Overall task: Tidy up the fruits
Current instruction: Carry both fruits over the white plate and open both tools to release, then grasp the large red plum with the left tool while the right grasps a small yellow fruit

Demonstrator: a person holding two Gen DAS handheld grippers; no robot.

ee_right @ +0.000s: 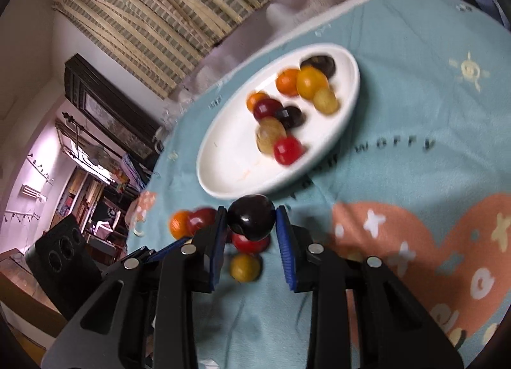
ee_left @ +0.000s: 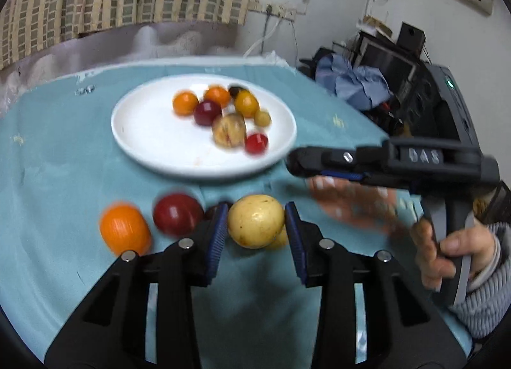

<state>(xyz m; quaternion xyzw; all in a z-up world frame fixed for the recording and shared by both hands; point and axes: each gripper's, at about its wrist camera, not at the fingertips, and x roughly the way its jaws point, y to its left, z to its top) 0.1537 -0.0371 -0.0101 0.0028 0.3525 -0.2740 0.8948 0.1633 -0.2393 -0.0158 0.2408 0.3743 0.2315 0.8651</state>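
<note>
A white plate (ee_left: 134, 132) on the teal cloth holds several small fruits: orange, red, yellow and dark ones. It also shows in the right wrist view (ee_right: 230, 171). My left gripper (ee_left: 256, 228) is shut on a yellow fruit (ee_left: 255, 220), above the cloth in front of the plate. An orange fruit (ee_left: 125, 231) and a dark red fruit (ee_left: 176, 214) lie to its left. My right gripper (ee_right: 250, 225) is shut on a dark purple fruit (ee_right: 251, 217) near the plate's front rim. A red fruit (ee_right: 250, 243) and a yellow fruit (ee_right: 244, 267) lie beneath it.
The right gripper's body (ee_left: 383, 161) and the hand holding it (ee_left: 440, 247) reach in from the right, close to the plate's rim. A salmon print (ee_right: 415, 241) covers the cloth on the right. Cluttered shelves and equipment (ee_left: 399, 81) stand beyond the table edge.
</note>
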